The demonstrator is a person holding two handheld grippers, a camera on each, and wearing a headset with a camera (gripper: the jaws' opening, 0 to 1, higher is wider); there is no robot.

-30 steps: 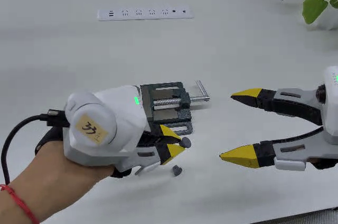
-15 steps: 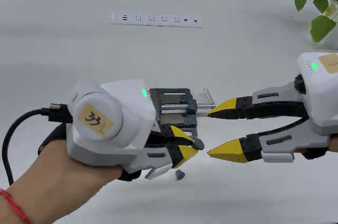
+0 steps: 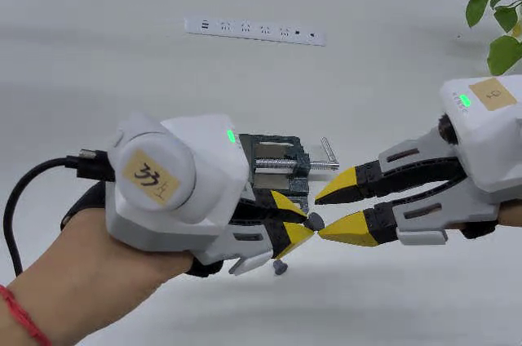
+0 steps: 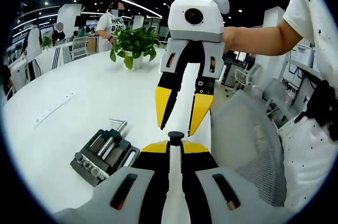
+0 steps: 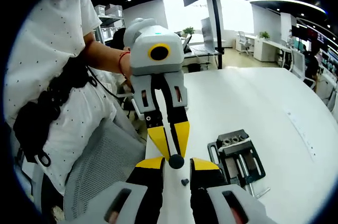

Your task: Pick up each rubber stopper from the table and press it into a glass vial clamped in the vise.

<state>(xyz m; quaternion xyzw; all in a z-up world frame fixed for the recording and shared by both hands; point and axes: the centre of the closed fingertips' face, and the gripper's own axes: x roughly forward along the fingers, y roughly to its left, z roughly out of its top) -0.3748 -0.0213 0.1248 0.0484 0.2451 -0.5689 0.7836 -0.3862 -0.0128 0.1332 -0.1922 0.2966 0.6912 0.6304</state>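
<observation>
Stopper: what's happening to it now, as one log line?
left gripper: shut on stopper | right gripper: open, tips at stopper | second stopper: on table

- A yellow sticker on the round back end of the left gripper bears a handwritten number that looks like "331"; the last stroke is unclear.
- A tan sticker on top of the right gripper carries a handwritten mark too small to read.

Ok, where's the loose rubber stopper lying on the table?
In the head view, the loose stopper lies on the table just under the tips of the left claw, on the near side of the vise.
</observation>
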